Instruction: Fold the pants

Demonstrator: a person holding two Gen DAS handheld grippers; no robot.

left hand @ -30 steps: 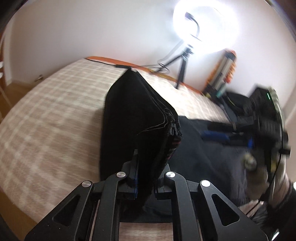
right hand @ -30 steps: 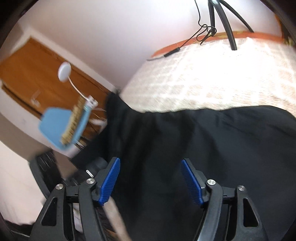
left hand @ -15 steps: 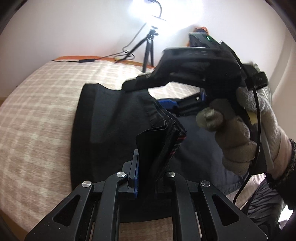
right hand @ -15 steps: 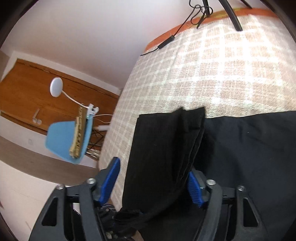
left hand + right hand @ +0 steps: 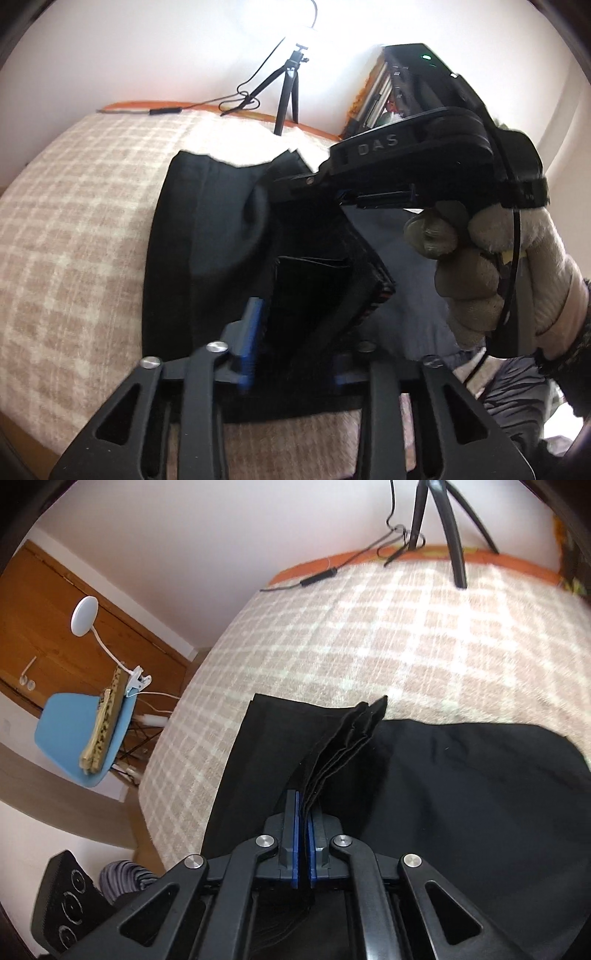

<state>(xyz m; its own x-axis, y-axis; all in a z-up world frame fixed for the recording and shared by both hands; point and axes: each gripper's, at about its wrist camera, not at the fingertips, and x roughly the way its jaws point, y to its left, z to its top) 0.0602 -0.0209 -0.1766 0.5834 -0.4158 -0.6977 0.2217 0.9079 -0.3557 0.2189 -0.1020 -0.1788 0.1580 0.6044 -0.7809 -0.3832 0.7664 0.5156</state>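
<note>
Black pants (image 5: 207,236) lie on a beige checked bed (image 5: 74,206). In the left wrist view my left gripper (image 5: 295,343) is open, its jaws spread around a raised fold of the waistband (image 5: 369,280) with red stitching. My right gripper (image 5: 317,192), held by a gloved hand (image 5: 491,273), reaches in from the right over the same fold. In the right wrist view my right gripper (image 5: 303,812) is shut on a bunched stack of pants layers (image 5: 347,738) that stands up between its blue pads (image 5: 293,827). The rest of the pants (image 5: 480,794) spread flat to the right.
A tripod (image 5: 288,92) with a bright ring light and a cable stands at the bed's far edge. A blue chair (image 5: 85,734) with a clip lamp (image 5: 85,616) sits left of the bed by a wooden door. Books (image 5: 373,92) stand at the far right.
My left gripper has opened and let go of the waistband fold. My right gripper has closed on the bunched pants layers, having moved in over the fold from the right.
</note>
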